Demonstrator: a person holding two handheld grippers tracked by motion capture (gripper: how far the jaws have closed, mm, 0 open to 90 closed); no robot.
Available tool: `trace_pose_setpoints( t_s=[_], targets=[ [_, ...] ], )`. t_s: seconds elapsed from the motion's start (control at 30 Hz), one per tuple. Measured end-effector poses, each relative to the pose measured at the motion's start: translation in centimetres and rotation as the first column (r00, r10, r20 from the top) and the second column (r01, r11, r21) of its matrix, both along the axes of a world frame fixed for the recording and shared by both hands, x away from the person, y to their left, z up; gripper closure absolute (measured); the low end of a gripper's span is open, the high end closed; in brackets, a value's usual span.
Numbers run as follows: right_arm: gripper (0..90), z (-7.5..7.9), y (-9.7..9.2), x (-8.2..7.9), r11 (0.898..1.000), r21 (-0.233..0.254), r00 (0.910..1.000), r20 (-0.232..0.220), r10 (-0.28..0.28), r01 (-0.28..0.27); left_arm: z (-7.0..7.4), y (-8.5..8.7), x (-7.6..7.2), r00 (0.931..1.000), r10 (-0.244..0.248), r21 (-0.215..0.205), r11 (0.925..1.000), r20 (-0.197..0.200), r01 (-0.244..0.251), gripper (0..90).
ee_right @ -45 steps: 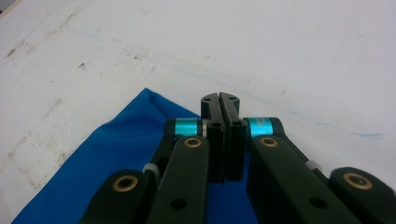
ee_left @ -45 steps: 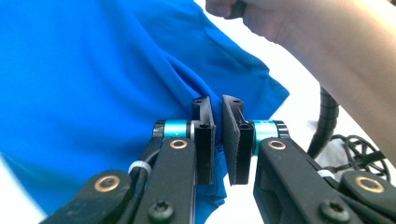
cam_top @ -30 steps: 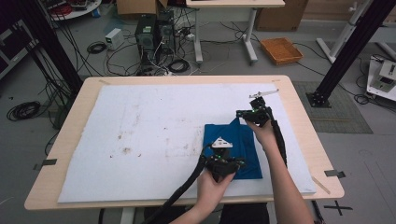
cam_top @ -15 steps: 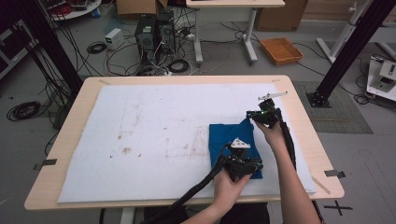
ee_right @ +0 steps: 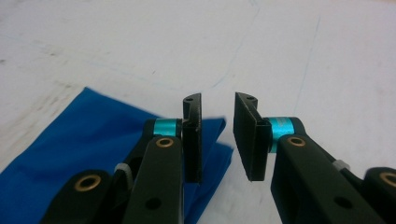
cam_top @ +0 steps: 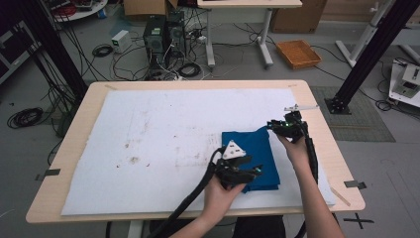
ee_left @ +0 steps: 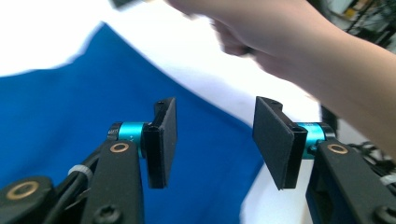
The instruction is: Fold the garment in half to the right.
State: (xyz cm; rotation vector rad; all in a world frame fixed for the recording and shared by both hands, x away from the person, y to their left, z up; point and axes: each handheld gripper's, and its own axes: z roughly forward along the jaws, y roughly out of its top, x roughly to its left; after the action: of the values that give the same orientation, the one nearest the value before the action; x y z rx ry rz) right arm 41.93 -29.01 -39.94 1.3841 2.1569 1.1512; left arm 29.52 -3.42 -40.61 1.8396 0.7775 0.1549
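White sheeting covers most of the one wooden table, stained with brown marks towards its left half, and on it lies one blue cloth, folded into a rough rectangle near the right front of the sheet. Two grippers work at it, one in each of the person's hands. Seen from above, the left gripper sits over the cloth's near edge; its jaws have just been opening and stand well apart with nothing between them, the blue fabric lying beneath in its own view. The right gripper is at the cloth's far right corner; its jaws have also just been opening, with a narrow bare gap between the pads, and that corner lies partly hidden behind one jaw in the right gripper view. Part of the cloth's near edge is covered by the left gripper from above. Blur makes the person's forearm in the left gripper view hard to make out. Layered edges show at the cloth's corner
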Motion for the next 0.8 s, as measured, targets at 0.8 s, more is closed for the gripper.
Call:
trace_pose_setpoints(
  t_s=[0.8],
  targets=[
    [88.0,-4.5,-2.0,-16.7,0.993,0.116,0.9973,-0.071,0.017,-0.009,0.3,13.7,-1.6,0.9804,0.194,0.024,0.9806,0.037,-0.195,47.6]
  ],
)
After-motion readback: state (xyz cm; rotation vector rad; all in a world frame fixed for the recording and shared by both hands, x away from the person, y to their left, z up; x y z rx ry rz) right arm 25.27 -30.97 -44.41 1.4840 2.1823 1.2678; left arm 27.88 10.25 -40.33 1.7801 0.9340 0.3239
